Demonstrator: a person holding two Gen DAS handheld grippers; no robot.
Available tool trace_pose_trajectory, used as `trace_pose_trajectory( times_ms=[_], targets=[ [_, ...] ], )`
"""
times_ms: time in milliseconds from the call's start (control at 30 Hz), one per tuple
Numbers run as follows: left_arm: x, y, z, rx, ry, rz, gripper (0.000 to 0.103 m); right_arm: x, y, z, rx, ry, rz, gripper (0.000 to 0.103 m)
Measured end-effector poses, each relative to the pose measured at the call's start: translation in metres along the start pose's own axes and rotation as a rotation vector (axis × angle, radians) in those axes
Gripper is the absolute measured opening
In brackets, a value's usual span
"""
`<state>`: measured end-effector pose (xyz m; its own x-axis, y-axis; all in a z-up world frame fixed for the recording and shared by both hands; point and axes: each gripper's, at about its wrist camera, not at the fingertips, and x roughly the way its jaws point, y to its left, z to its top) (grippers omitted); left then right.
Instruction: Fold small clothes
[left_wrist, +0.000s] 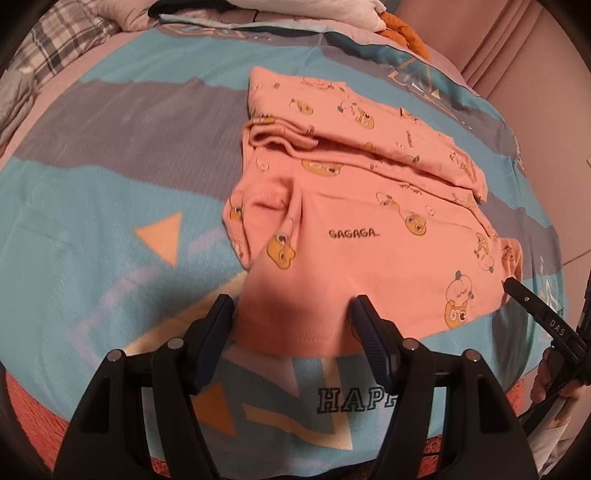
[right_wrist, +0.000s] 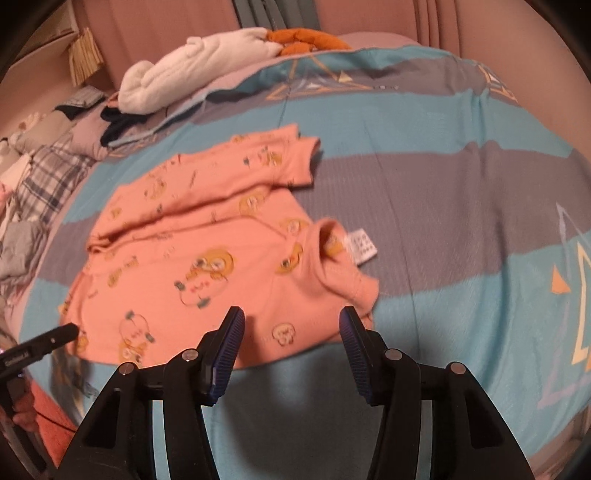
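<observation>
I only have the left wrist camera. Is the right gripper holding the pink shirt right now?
Observer: No. The right gripper has its jaws apart over the near edge of the pink shirt, and the pads are not pressing on it.
Operator: Does anything mark the neck opening?
Observer: Yes. A white label sticks out of the neck opening onto the bedspread.
Operator: Is there anything beyond the bed that I am missing?
Observer: A straw-coloured fringe hangs by the wall, at the upper left of the right wrist view.
</observation>
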<state>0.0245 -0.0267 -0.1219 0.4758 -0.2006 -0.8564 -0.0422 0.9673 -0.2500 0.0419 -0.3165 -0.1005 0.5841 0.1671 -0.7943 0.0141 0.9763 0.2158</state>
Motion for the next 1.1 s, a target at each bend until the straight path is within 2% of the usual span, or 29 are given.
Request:
trace_pose_trajectory(
  times_ms=[67,133,167,200,233,333,433,667,833,967,1100],
  targets=[
    [0.0,-0.001,-0.002,0.001,-0.009,-0.003,0.063,0.0,0.001,-0.001,0.003,-0.001,-0.001,0.053],
    [0.001,-0.003,-0.004,0.003,-0.008,-0.026,0.042,-0.002,0.003,-0.001,0.002,-0.009,0.0,0.052],
    [0.002,-0.004,-0.004,0.004,-0.004,-0.03,0.036,-0.002,0.003,-0.001,0.001,-0.012,0.002,0.045],
    [0.002,-0.006,-0.004,0.014,-0.003,-0.041,0.02,-0.003,0.004,-0.001,-0.003,-0.012,0.007,0.04],
    [0.003,-0.008,-0.004,0.02,0.0,-0.062,0.011,-0.003,0.005,-0.001,-0.006,-0.01,0.013,0.029],
    [-0.001,-0.011,-0.003,0.02,-0.019,-0.071,0.008,-0.004,0.009,-0.002,-0.027,-0.011,0.038,0.009],
    [-0.01,-0.013,0.003,0.026,-0.044,-0.089,0.008,-0.008,0.011,0.001,-0.027,-0.031,0.063,0.003],
    [-0.031,-0.017,0.024,0.03,-0.131,-0.116,0.008,-0.024,0.008,0.021,0.003,-0.103,0.115,0.002],
    [-0.036,-0.016,0.05,0.009,-0.175,-0.138,0.008,-0.028,0.006,0.042,0.03,-0.161,0.114,0.002],
    [-0.03,-0.013,0.071,-0.021,-0.179,-0.16,0.008,-0.023,-0.002,0.06,0.079,-0.19,0.143,0.002],
    [-0.008,-0.011,0.09,-0.051,-0.132,-0.161,0.009,-0.007,-0.008,0.071,0.102,-0.166,0.102,0.002]
  ],
)
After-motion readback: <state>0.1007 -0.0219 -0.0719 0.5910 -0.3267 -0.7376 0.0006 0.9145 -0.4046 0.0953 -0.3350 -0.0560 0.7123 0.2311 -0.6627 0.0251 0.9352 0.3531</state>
